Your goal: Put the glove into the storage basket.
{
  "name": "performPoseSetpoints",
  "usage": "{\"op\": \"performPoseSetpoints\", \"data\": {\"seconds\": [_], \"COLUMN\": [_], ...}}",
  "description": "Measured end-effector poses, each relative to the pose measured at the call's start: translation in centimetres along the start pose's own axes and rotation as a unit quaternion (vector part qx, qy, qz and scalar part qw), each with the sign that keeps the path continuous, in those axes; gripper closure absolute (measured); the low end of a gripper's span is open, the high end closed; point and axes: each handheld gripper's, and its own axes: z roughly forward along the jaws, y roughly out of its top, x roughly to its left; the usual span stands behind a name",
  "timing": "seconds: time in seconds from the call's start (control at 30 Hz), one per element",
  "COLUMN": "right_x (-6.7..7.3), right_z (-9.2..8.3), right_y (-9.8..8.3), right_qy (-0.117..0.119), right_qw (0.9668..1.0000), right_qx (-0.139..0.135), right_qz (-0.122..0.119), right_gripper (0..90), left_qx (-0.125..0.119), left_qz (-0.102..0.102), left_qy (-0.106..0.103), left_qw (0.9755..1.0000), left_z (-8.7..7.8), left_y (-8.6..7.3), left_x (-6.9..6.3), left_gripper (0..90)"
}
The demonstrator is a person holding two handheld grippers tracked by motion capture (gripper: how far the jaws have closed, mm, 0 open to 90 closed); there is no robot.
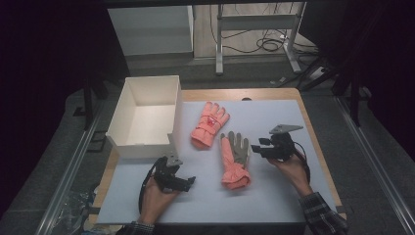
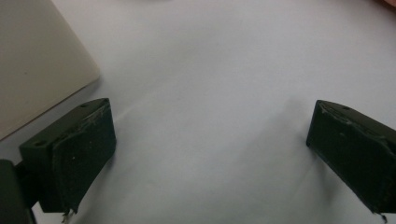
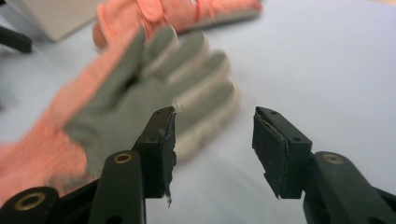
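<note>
Your worktop carries a white box at its left edge, with two pink gloves beside it: the far glove back up, the near glove grey palm up. The box wall could catch a glove dragged over it. Your right tongs stand half open and empty beside the near glove's fingers; closing there may pinch one fingertip and let it slip. Your left tongs gape wide, empty.
</note>
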Motion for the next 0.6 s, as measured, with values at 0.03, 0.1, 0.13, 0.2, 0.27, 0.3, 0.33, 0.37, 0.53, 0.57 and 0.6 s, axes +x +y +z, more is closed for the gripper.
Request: {"op": "performPoseSetpoints", "data": {"seconds": [0.03,0.1,0.13,0.2,0.27,0.3,0.33,0.37,0.53,0.57,0.6], "right_x": [0.0,0.1,0.2,0.4,0.7,0.8,1.0,1.0,1.5,1.6,1.7], "right_z": [0.0,0.8,1.4,2.5,3.7,4.2,5.3,5.3,7.9,8.3,9.2], "right_y": [0.0,1.1,1.9,3.1,4.4,5.0,6.1,6.1,8.1,8.4,8.9], "right_qy": [0.000,0.009,0.012,0.022,0.028,0.028,0.033,0.033,0.042,0.041,0.044], "right_qw": [1.0000,0.9999,0.9997,0.9993,0.9991,0.9991,0.9991,0.9991,0.9987,0.9986,0.9982], "right_qx": [0.000,0.007,0.008,0.010,0.009,0.008,0.007,0.007,0.011,0.013,0.018], "right_qz": [0.000,-0.011,-0.019,-0.027,-0.031,-0.031,-0.026,-0.026,-0.028,-0.031,-0.035], "right_gripper": [49.2,49.7,49.8,50.0,50.0,50.0,49.2,49.2,49.0,49.1,49.1], "left_qx": [0.000,0.000,-0.002,-0.001,0.000,0.000,-0.001,-0.001,0.000,0.000,0.001], "left_qz": [0.000,0.001,-0.001,0.001,0.001,0.001,0.001,0.001,0.002,0.002,0.004], "left_qy": [0.000,0.000,0.000,0.000,0.001,0.001,0.000,0.000,0.001,0.001,0.001], "left_qw": [1.0000,1.0000,1.0000,1.0000,1.0000,1.0000,1.0000,1.0000,1.0000,1.0000,1.0000], "left_z": [0.0,0.0,0.0,0.0,0.0,0.0,0.0,0.0,0.0,0.0,0.0], "left_y": [0.0,0.0,0.0,0.0,0.0,0.0,0.0,0.0,0.0,0.0,0.0], "left_x": [0.0,0.0,0.0,0.0,0.0,0.0,0.0,0.0,0.0,0.0,0.0], "left_gripper": [1.2,1.2,1.2,1.3,1.3,1.3,1.3,1.3,1.3,1.3,1.3]}}
